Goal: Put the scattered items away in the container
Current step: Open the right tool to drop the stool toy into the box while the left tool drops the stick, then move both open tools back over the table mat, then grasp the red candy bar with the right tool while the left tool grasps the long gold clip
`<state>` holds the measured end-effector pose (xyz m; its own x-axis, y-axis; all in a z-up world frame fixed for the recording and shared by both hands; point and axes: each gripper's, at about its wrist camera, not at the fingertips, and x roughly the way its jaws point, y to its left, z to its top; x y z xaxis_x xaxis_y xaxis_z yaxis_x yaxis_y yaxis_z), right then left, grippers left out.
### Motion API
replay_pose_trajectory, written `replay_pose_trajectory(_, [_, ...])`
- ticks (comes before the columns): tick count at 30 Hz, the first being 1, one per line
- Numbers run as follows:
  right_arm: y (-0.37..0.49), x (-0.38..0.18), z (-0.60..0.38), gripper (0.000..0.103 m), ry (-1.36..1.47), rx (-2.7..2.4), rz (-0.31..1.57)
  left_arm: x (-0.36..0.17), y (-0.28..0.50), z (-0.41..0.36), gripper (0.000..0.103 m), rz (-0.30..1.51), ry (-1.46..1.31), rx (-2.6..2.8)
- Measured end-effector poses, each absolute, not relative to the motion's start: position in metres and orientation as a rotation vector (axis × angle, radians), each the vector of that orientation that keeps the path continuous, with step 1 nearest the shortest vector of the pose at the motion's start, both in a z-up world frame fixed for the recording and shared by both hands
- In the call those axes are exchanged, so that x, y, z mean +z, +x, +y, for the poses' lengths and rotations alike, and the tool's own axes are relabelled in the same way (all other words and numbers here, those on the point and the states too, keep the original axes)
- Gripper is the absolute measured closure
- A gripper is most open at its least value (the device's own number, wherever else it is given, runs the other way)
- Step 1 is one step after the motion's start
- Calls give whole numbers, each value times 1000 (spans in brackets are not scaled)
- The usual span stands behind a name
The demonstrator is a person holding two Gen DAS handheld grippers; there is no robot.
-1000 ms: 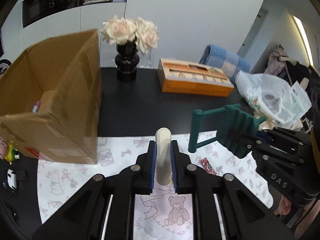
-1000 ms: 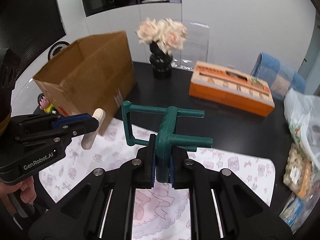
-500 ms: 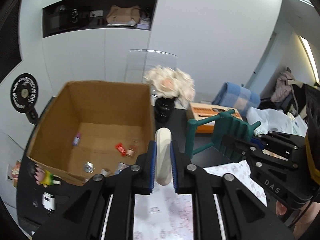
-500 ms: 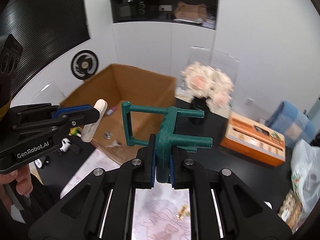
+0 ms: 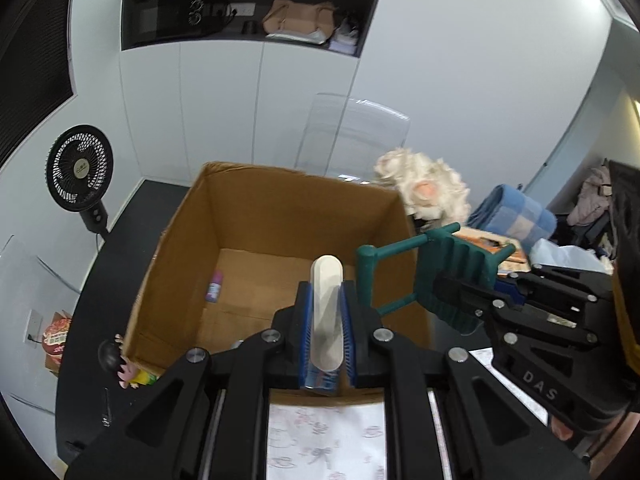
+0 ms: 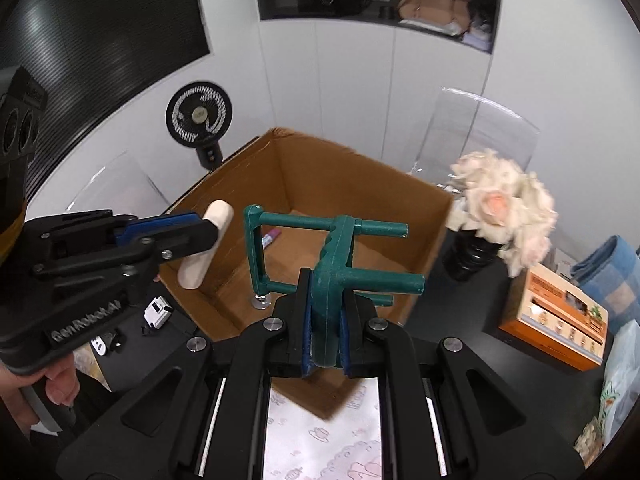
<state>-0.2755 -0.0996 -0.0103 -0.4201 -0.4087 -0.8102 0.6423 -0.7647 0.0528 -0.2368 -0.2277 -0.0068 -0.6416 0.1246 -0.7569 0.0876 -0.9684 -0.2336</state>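
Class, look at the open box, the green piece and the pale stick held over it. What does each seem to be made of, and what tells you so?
Box: corrugated cardboard, matt brown, with folded flaps and creases.
Green piece: probably moulded plastic, one even colour, smooth rounded bars.
Pale stick: unclear, perhaps unpainted wood or matt plastic; cream, smooth, rounded ends.

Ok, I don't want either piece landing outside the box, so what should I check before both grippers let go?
1. Left gripper shut on the cream stick: ok.
2. Right gripper shut on the green toy chair: ok.
3. Stick over the cardboard box opening: ok.
4. Chair over the opening: ok in the right wrist view; the left wrist view shows it near the box's right wall, so cannot tell fully.
5. Bare box floor to land on: ok, only a few small items show.
6. The two grippers apart: ok.
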Motion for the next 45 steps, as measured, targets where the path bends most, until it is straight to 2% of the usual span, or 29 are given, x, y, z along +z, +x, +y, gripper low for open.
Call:
replay_pose_trajectory(9, [-291,-56,-136,90,1279,-2111,373,-34,-247,-255,89,-422,-1407,2789])
replay_pose_trajectory(11, [-291,-58,-136,66,1280,-2121,373,-39,-246,-258,89,-421,-1431,2786])
replay_pose_trajectory(12, [-290,-57,-134,34,1271,-2129,367,-41,-246,-259,88,-424,-1438,2781])
replay_pose_trajectory(13, [-289,-56,-133,19,1262,-2137,361,-42,-244,-261,73,-429,-1436,2775])
replay_pose_trajectory(14, [-287,-56,-130,17,1254,-2151,363,-43,-242,-262,57,-431,-1429,2782])
replay_pose_trajectory(15, [-286,-54,-127,13,1249,-2160,371,-42,-240,-265,15,-431,-1424,2797])
replay_pose_trajectory(16, [-284,-54,-128,6,1242,-2165,378,-40,-238,-267,0,-425,-1419,2827])
replay_pose_trajectory(18, [-280,-47,-119,0,1213,-2180,379,-38,-232,-269,0,-427,-1396,2850])
replay_pose_trajectory(25, [-262,-20,-68,0,1163,-2252,360,-34,-223,-255,0,-373,-1402,2856])
replay_pose_trajectory(32, [-239,11,2,0,1140,-2317,293,-21,-205,-219,0,-355,-1351,2851])
replay_pose_trajectory(35, [-228,21,28,0,1134,-2355,320,-13,-200,-198,0,-348,-1316,2834])
replay_pose_trajectory(45, [-199,7,107,0,1189,-2420,340,-1,-181,-99,0,-222,-1203,2777])
